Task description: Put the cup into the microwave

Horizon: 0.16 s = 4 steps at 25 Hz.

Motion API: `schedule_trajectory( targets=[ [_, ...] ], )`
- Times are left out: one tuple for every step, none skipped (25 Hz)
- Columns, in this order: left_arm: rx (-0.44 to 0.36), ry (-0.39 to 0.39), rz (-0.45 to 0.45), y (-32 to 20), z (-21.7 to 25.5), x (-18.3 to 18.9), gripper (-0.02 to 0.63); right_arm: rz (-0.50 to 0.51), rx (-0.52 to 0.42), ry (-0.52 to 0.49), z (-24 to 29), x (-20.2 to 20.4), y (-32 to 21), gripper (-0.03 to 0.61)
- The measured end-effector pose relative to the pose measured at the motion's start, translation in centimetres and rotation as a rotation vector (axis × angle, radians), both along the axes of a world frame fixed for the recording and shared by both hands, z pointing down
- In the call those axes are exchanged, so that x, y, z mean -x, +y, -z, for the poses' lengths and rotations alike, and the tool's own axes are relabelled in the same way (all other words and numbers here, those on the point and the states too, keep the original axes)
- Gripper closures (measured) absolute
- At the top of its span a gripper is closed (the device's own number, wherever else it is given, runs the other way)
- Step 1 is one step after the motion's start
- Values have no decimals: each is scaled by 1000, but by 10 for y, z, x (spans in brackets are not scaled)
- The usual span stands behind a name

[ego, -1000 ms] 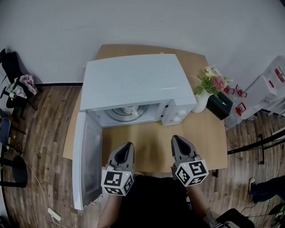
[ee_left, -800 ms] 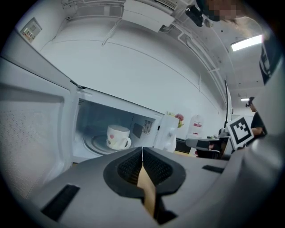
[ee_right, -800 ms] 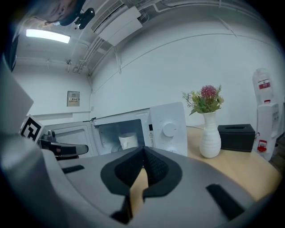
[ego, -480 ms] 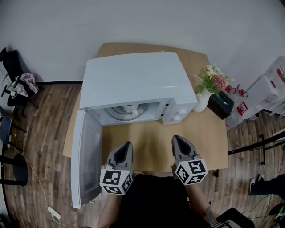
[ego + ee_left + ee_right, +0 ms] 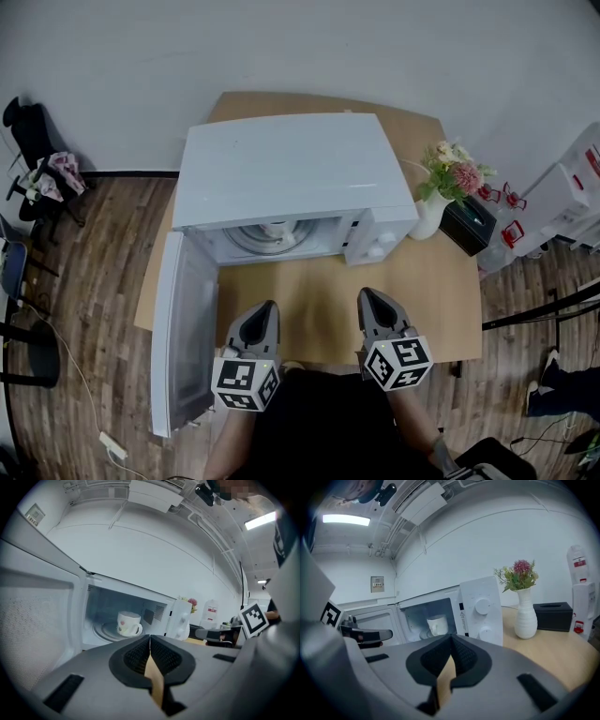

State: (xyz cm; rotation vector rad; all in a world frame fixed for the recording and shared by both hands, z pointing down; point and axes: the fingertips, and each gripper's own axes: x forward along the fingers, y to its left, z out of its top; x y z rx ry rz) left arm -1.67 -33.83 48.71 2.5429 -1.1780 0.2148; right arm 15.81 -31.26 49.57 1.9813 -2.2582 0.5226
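Cup (image 5: 129, 623): white, glossy, rounded, loop handle, upright on the round turntable (image 5: 105, 631) inside the boxy white microwave (image 5: 281, 169). Flat door (image 5: 183, 342) hangs open at left. Matte grey left gripper (image 5: 267, 309): ribbed pads pressed together, nothing between. Right gripper (image 5: 367, 296): likewise closed, empty. Both above the smooth tan wooden table (image 5: 319, 300). Far right, bulbous white vase (image 5: 427, 217) of pink flowers.

Microwave (image 5: 281, 169) ahead of the left gripper (image 5: 268, 307) looks smooth white w/ slight sheen, cup (image 5: 128, 623) in it glossy ceramic, table (image 5: 319, 300) beneath matt pale wood, floor (image 5: 84, 281) to its left grainy dark wood.
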Motion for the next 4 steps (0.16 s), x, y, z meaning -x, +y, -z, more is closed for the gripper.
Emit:
schedule_trajectory(
  targets=[
    [-2,0,4,0,1,0,607,-1,3,-3,-1,0,0,586],
    [-4,0,6,0,1,0,607,-2,5,-5,-2,0,1,586],
    [-6,1,7,0,2,0,607,-3,7,-8,-2,0,1,586],
    [-7,1,8,0,3,0,607,-3,8,-11,-3,1,1,586]
  ],
)
